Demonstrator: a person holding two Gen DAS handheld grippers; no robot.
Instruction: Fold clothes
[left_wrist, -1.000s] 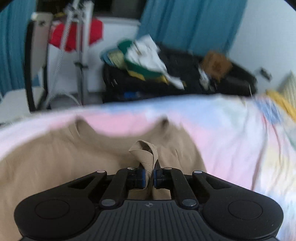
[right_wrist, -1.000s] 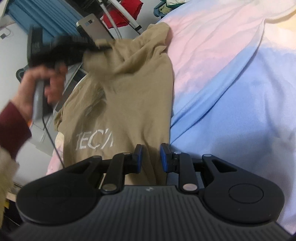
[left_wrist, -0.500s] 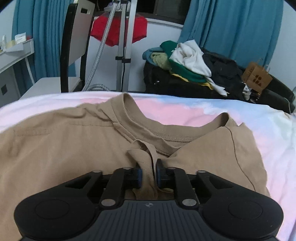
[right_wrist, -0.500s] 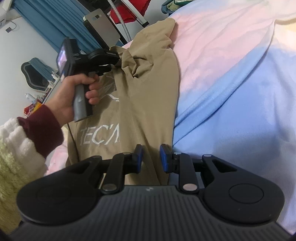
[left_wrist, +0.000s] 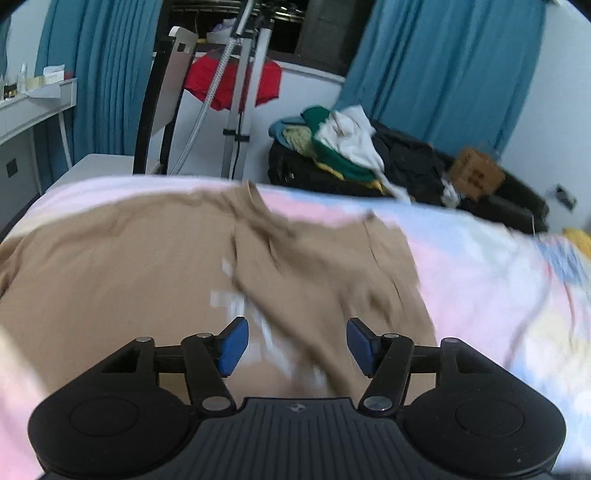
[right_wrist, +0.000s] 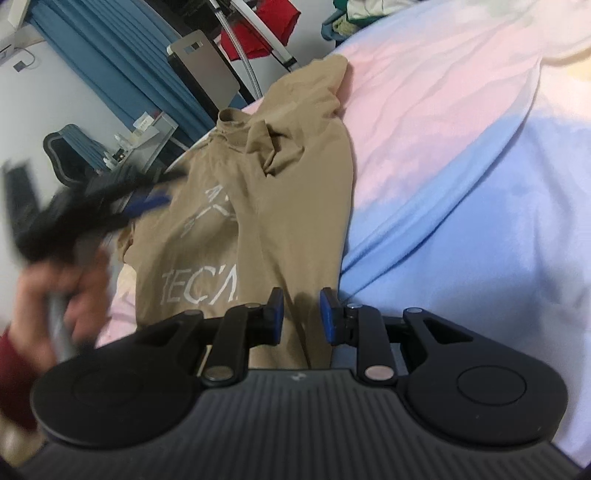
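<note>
Two claws over the shirt (right_wrist: 288, 206) on the bed (right_wrist: 461, 155): my left claw (left_wrist: 297, 347) has just been opening, wide, nothing between; my right claw (right_wrist: 302, 320) narrow, pinching the shirt's hem.

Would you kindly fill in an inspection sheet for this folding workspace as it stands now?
Surface: bedsheet, pastel pink and blue, wrinkled.
Job's things: tan T-shirt, one side folded over the white print, collar bunched.
Clutter: clothes pile on dark bags beyond the bed.
Grippers: left tool jaws just opened, nothing gripped; right tool narrow over the hem, grip unclear.
Cables: grey hose on a stand.
Surroundings: teal curtains, red cloth, desk.
</note>
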